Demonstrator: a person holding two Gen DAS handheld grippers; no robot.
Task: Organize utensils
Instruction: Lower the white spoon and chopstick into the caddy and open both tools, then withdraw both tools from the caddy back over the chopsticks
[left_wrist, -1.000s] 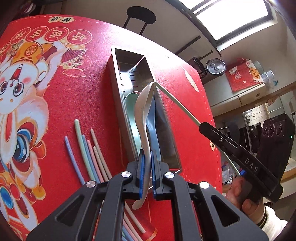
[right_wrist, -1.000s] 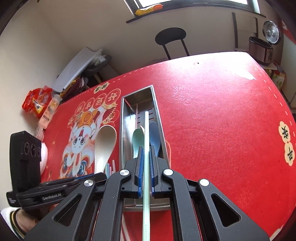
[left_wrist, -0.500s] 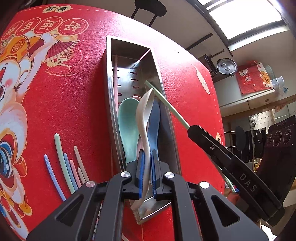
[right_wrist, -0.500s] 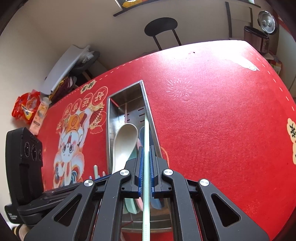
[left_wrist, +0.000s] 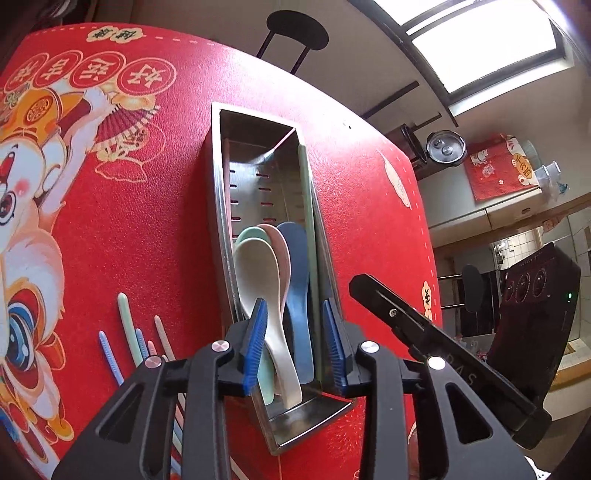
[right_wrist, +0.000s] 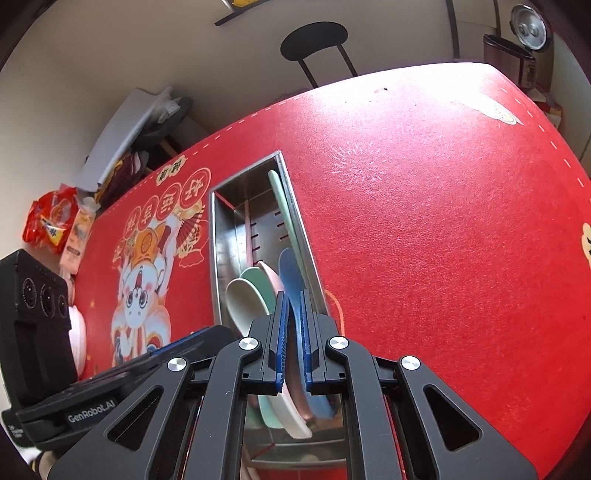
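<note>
A long steel utensil tray (left_wrist: 218, 192) (right_wrist: 216, 236) lies on the red tablecloth. In it lie a cream spoon (left_wrist: 258, 280) (right_wrist: 240, 299), a mint spoon (left_wrist: 248, 233), a pink spoon (left_wrist: 275, 236) and a blue spoon (left_wrist: 297, 266) (right_wrist: 290, 273), with a pale green chopstick (left_wrist: 306, 199) (right_wrist: 280, 199) along the right wall. My left gripper (left_wrist: 295, 347) is open and empty over the tray's near end. My right gripper (right_wrist: 293, 339) is slightly open and empty above the spoons; it shows in the left wrist view (left_wrist: 436, 354).
Several coloured chopsticks (left_wrist: 127, 332) lie on the cloth left of the tray. A black chair (right_wrist: 314, 40) stands behind the table. Snack bags (right_wrist: 51, 221) sit at the far left edge. A rice cooker (right_wrist: 524, 40) stands off the table's far right.
My left gripper opened and let the cream spoon drop into the tray. My right gripper opened and released the green chopstick, which now lies along the tray's right wall.
</note>
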